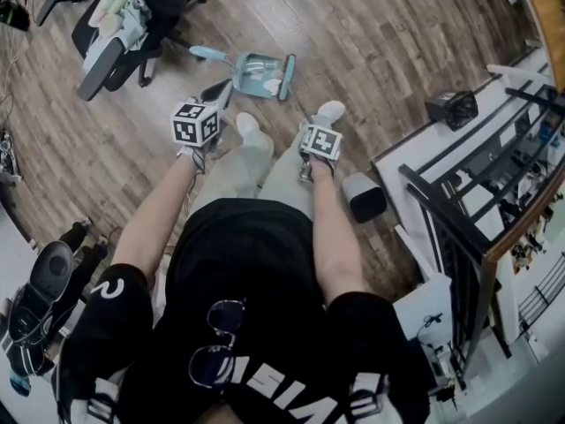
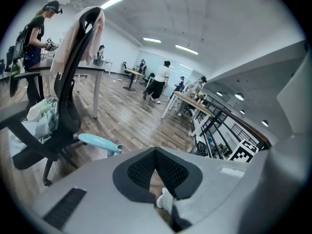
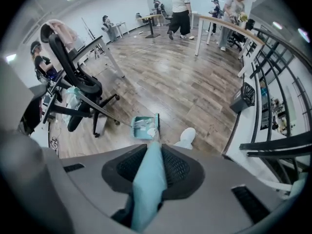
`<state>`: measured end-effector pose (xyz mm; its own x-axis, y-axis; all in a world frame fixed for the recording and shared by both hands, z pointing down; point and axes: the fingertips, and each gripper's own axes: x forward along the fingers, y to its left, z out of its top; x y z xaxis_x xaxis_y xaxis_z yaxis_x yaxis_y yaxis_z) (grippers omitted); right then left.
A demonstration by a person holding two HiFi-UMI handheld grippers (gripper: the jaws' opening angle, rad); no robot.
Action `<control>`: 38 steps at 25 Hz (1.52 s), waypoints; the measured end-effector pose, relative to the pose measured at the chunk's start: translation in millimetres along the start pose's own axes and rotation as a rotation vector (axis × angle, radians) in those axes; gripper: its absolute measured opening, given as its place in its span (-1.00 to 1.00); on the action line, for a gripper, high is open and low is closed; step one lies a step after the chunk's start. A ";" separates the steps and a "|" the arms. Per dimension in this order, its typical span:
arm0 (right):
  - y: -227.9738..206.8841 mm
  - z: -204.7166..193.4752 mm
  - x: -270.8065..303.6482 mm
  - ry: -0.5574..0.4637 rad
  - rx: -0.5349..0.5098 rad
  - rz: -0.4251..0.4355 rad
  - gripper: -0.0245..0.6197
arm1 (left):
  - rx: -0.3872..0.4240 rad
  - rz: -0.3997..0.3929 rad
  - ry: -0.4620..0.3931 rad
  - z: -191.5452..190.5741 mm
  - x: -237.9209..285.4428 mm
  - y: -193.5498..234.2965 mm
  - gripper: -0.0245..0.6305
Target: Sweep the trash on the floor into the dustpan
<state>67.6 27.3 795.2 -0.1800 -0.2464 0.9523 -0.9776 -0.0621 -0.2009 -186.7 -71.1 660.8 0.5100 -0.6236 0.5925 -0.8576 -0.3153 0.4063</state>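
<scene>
Most looks done, we reckon: white trash (image 1: pixel 275 85) in the teal plastic dustpan (image 1: pixel 252 60) ahead of our right hand-held gripper (image 3: pixel 154 152), clamped on the teal broom handle (image 3: pixel 146 194); left hand-held gripper (image 2: pixel 156 152) closed, empty.

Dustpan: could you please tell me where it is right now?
In the head view, the dustpan lies on the wooden floor ahead of the person's white shoes, right of the office chair, with the broom head at its right edge.

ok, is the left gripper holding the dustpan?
No, the left gripper is shut on nothing; the dustpan lies on the floor ahead.
</scene>
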 end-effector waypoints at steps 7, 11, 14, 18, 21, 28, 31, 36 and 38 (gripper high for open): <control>1.7 -15.6 -3.3 0.053 0.172 0.000 -0.67 | -0.019 0.015 -0.013 -5.6 -12.2 6.9 -0.93; 2.2 -17.2 -1.8 0.056 0.215 0.002 -0.67 | -0.026 0.018 -0.013 -7.7 -13.9 9.9 -0.93; 0.7 -18.3 -5.4 0.051 0.221 -0.011 -0.67 | -0.022 0.012 -0.015 -8.3 -14.9 5.8 -0.93; -1.5 -18.2 -12.9 0.036 0.200 -0.036 -0.67 | -0.013 0.009 -0.016 -7.0 -18.3 6.1 -0.93; -5.6 -17.7 -20.1 0.028 0.191 -0.045 -0.67 | -0.008 0.010 -0.023 -1.6 -21.1 7.9 -0.93; -10.1 4.2 -40.4 -0.071 0.142 -0.045 -0.67 | 0.025 -0.017 -0.036 11.3 -32.6 0.7 -0.93; -12.0 9.0 -60.8 -0.073 0.116 -0.074 -0.67 | 0.037 -0.029 -0.044 19.3 -39.5 -2.7 -0.93; -8.4 35.1 -96.9 -0.154 0.099 -0.051 -0.67 | 0.068 -0.040 -0.071 40.1 -49.7 -10.7 -0.93; -5.3 42.8 -111.6 -0.194 0.089 -0.019 -0.67 | 0.069 -0.037 -0.087 46.6 -56.8 -16.1 -0.93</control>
<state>97.5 13.7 680.1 -0.1291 -0.4258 0.8956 -0.9656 -0.1514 -0.2112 -205.0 -63.9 588.2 0.5358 -0.6698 0.5141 -0.8427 -0.3856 0.3758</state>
